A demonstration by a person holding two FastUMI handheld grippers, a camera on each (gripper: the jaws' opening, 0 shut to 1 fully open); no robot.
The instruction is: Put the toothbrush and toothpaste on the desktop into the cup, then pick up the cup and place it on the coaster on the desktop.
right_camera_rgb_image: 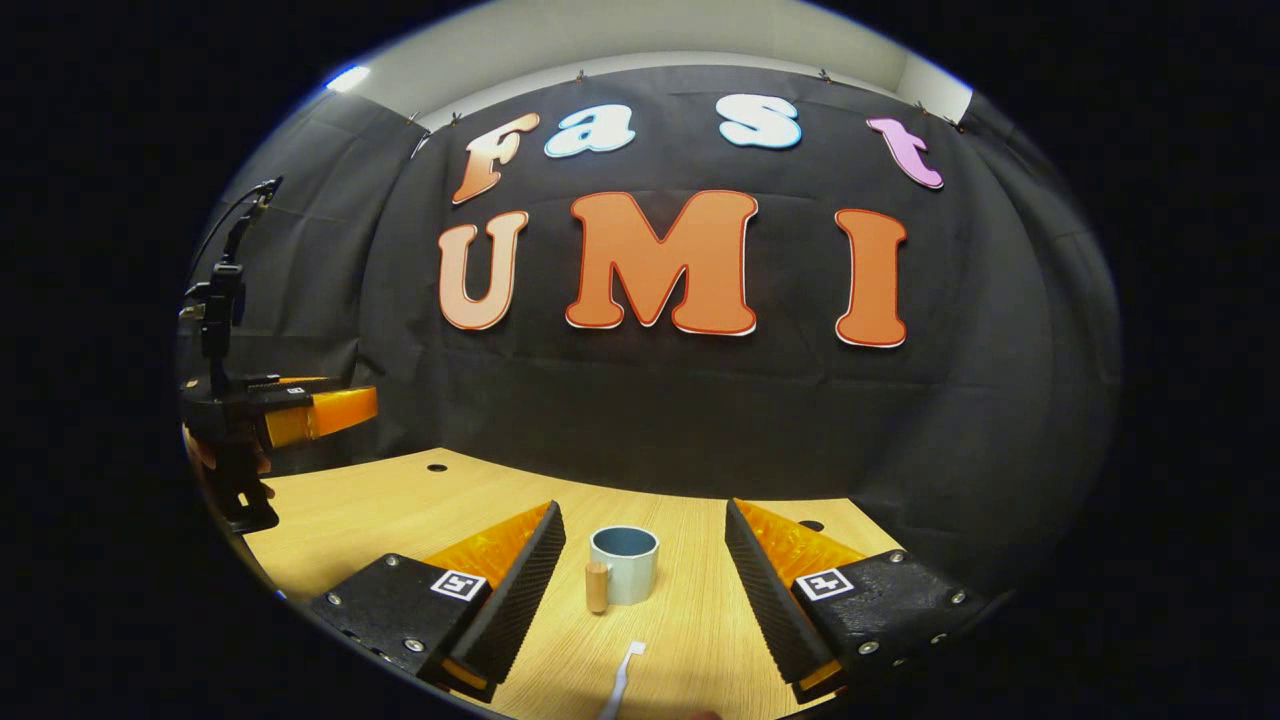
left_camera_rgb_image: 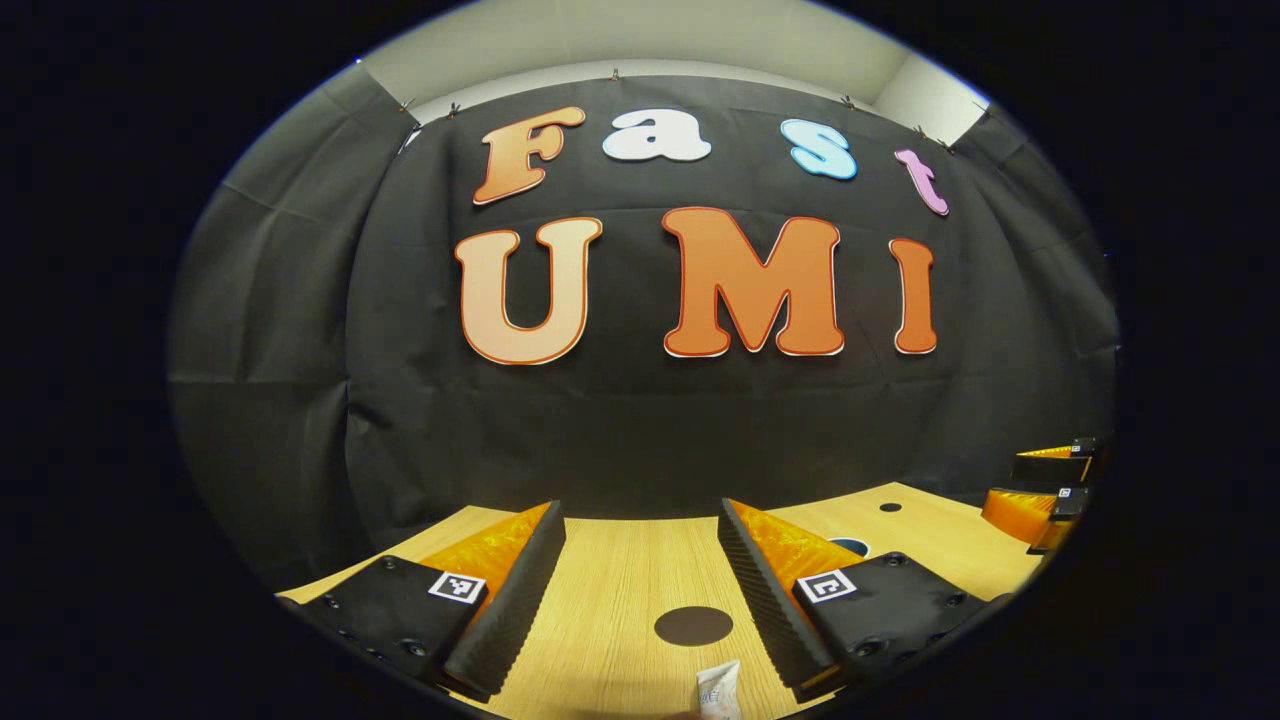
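Left gripper (left_camera_rgb_image: 640, 580), jaws open, above white toothpaste tube (left_camera_rgb_image: 719, 690) and dark round coaster (left_camera_rgb_image: 693, 625) on light wooden worktop (left_camera_rgb_image: 610, 600). Right gripper (right_camera_rgb_image: 640, 580), jaws open; white toothbrush (right_camera_rgb_image: 620, 680) nearest, pale blue wooden-handled cup (right_camera_rgb_image: 624, 565) beyond.

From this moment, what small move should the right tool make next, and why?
Probably lower the right tool onto the toothbrush: its jaws stand open and empty, the brush lies on the desktop just before them, and the cup stands upright beyond it.
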